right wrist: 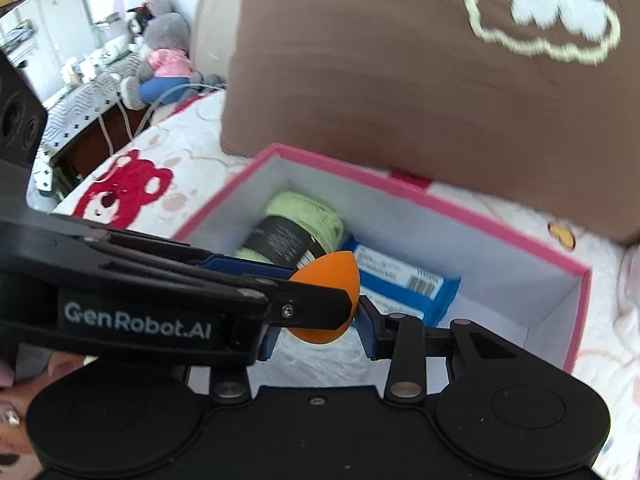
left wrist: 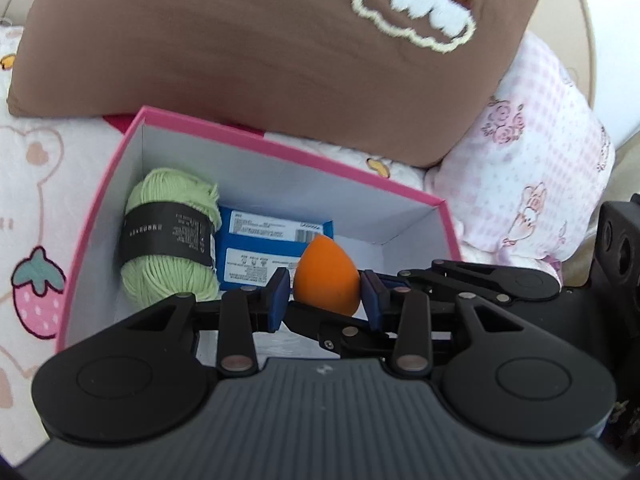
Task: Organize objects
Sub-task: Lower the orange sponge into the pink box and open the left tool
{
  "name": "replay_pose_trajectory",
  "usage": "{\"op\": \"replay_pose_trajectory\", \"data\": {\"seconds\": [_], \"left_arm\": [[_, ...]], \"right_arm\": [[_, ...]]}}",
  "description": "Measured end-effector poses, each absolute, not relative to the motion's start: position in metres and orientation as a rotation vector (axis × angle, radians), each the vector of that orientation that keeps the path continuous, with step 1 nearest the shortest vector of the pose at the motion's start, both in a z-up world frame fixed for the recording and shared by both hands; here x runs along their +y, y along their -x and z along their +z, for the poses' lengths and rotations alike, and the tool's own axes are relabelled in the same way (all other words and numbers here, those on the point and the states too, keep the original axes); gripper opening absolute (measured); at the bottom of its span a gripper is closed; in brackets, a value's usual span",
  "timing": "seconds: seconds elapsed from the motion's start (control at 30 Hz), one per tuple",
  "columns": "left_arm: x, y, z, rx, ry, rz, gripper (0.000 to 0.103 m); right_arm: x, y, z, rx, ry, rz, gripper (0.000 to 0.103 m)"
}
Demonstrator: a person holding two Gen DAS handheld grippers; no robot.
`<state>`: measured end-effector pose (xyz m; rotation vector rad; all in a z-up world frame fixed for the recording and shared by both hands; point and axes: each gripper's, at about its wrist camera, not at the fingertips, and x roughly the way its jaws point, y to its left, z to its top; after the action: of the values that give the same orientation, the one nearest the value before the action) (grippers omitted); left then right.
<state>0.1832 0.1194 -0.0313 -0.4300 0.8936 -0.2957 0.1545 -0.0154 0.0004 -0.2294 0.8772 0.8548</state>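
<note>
An orange egg-shaped sponge hangs over the open pink box, with both grippers on it. My left gripper is shut on the sponge, a blue pad against each side. The right gripper's black fingers reach in from the right and cross under it. In the right wrist view the sponge sits between my right gripper's pads, which are shut on it. The left gripper's finger covers its front. A green yarn ball and a blue packet lie inside the box.
The box rests on a bed sheet printed with strawberries and bears. A brown pillow leans just behind it and a pink patterned pillow lies to the right. A plush toy sits on a side table at far left.
</note>
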Motion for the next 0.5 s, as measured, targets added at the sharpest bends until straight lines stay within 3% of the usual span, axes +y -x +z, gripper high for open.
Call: {"op": "replay_pose_trajectory", "data": {"seconds": [0.5], "left_arm": [[0.134, -0.201, -0.067, 0.88, 0.535, -0.251, 0.037]], "right_arm": [[0.008, -0.179, -0.029, 0.937, 0.272, 0.809, 0.045]]}}
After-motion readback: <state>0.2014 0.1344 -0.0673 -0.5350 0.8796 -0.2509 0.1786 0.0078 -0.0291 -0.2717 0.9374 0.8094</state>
